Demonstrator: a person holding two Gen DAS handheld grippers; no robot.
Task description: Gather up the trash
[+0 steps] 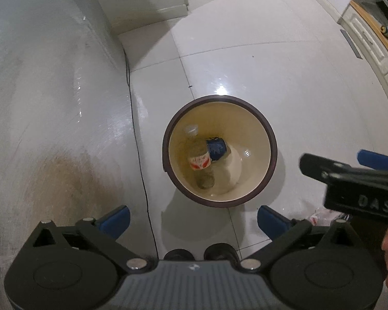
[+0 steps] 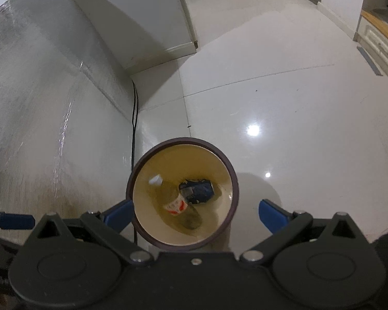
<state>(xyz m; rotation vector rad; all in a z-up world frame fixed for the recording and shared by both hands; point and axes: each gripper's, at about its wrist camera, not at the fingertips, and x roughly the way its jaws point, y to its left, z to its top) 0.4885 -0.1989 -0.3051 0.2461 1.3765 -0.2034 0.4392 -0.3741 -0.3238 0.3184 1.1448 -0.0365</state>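
A round bin (image 1: 219, 98) with a brown rim and cream inside stands on the tiled floor. At its bottom lie a clear plastic bottle (image 1: 200, 160) with a red and white label and a blue can (image 1: 216, 149). My left gripper (image 1: 194, 222) hangs open above the bin's near side, holding nothing. My right gripper's blue fingertip (image 1: 375, 159) shows to the right of the bin. In the right wrist view the bin (image 2: 181, 140), the bottle (image 2: 178, 204) and the can (image 2: 198, 191) lie below my right gripper (image 2: 195, 215), which is open and holds nothing.
A crumpled red and white wrapper (image 1: 326, 215) lies on the floor right of the bin. A pale wall (image 1: 51, 103) rises at the left with a black cable (image 1: 139, 155) along its foot. A wood-topped white cabinet (image 1: 370, 41) stands at far right.
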